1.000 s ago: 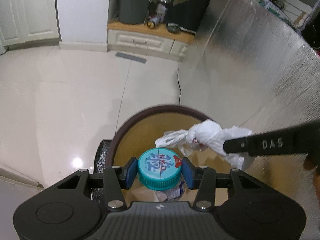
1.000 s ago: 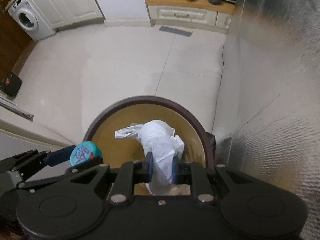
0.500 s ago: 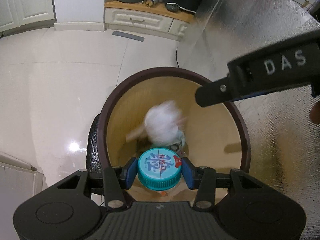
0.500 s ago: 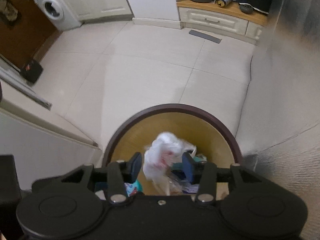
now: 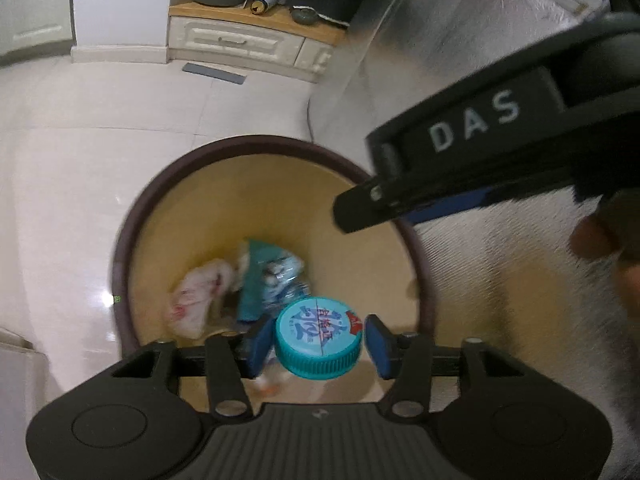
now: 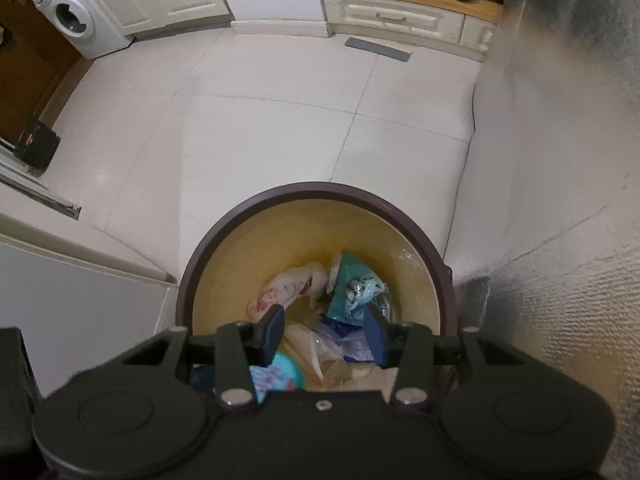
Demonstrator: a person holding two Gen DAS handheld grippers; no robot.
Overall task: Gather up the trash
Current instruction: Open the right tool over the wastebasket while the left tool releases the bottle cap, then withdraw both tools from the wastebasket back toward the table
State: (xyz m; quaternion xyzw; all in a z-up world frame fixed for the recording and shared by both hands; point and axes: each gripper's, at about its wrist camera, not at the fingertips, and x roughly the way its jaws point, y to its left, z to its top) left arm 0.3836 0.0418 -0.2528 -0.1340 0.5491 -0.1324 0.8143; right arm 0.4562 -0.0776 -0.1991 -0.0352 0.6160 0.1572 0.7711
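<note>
A round bin with a dark brown rim (image 5: 256,144) (image 6: 320,192) and yellow inside stands on the floor below both grippers. Inside lie the white plastic bag (image 5: 196,296) (image 6: 284,288), a teal wrapper (image 5: 260,268) (image 6: 352,280) and other trash. My left gripper (image 5: 316,340) is above the bin; its blue pads stand apart from a bottle with a teal cap (image 5: 320,342) between them, a gap on each side. My right gripper (image 6: 324,330) is open and empty over the bin; its side marked DAS crosses the left wrist view (image 5: 472,120).
A silver foil-covered wall (image 6: 560,160) rises right of the bin. White tiled floor (image 6: 240,120) spreads to the left and back. A washing machine (image 6: 76,24) and a low cabinet with drawers (image 6: 400,20) stand at the far side. A white ledge (image 6: 80,256) lies left.
My right gripper opened and the white bag fell into the bin. My left gripper's pads have now spread away from the teal-capped bottle. Both grippers moved over the bin.
</note>
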